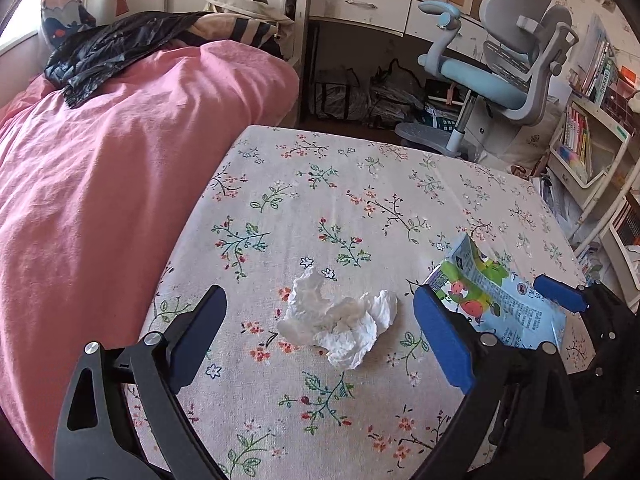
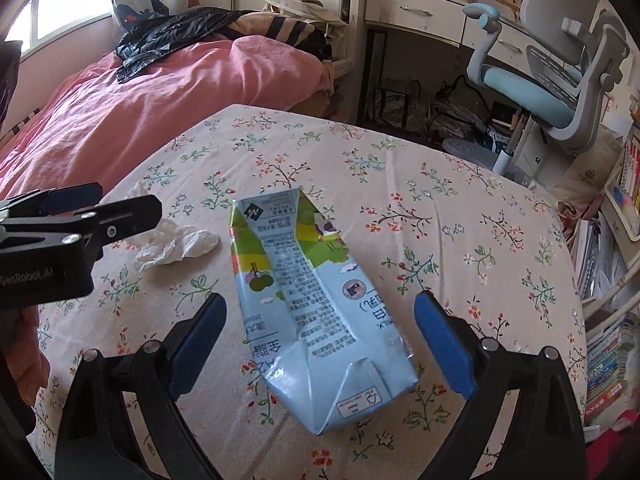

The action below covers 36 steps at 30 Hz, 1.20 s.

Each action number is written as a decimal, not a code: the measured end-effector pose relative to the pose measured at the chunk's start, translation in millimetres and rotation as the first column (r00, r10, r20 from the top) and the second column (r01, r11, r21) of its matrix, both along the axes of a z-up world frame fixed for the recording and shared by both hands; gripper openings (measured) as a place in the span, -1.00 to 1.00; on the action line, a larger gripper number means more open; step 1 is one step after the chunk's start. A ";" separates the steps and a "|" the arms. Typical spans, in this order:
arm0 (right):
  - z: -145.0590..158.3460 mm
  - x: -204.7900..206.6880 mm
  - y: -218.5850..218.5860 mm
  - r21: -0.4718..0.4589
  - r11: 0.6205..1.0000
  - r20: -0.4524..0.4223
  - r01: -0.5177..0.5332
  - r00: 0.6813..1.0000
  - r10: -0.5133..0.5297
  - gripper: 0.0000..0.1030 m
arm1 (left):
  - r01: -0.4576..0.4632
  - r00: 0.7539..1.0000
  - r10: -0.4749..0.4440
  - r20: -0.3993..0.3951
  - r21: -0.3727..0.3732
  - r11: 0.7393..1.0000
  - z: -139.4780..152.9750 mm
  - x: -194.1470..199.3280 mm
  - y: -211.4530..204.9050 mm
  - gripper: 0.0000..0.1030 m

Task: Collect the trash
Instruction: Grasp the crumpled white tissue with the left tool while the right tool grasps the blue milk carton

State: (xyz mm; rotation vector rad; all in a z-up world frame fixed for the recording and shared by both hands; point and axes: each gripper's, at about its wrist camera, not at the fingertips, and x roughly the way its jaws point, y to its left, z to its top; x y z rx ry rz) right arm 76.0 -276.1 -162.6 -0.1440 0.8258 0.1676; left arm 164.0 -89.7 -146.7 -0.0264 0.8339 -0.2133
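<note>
Flattened milk carton (image 2: 316, 312) nearest, lying on floral tabletop (image 2: 440, 216) toward right edge, between spread fingers of right gripper (image 2: 320, 320); not pinched yet. Crumpled white tissue (image 1: 340, 324) just left of carton, between wide-spread fingers of left gripper (image 1: 320, 332); also not gripped. Black plastic bag (image 1: 116, 48) lies on pink bedding (image 1: 100, 168), well apart from both. Task progress, judged: nothing collected, 2 pieces left. Readable: "MILK" upside down on carton; "GenRobot.AI" on left gripper body; other carton print too small.
</note>
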 end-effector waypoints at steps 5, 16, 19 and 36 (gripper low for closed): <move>-6.4 14.0 -3.7 0.020 1.000 -0.049 0.005 0.999 -0.004 0.75 | 0.034 0.999 -0.033 -0.034 0.023 0.999 -8.9 12.5 -12.4 0.59; -3.5 14.1 -15.6 0.156 0.988 -0.112 0.007 0.994 0.011 0.18 | 0.123 0.987 -0.124 -0.102 -0.013 0.992 -22.1 22.6 -25.6 -0.89; 2.9 11.9 -26.1 0.236 0.971 -0.106 0.038 0.994 -0.013 0.18 | 0.143 0.987 -0.145 -0.073 -0.024 0.989 -13.2 14.4 -25.8 -0.95; 11.1 -17.5 -69.3 0.558 0.819 -0.135 0.135 0.988 -0.071 0.18 | 0.173 0.978 -0.163 0.132 -0.069 0.982 51.7 -49.3 -20.7 -0.95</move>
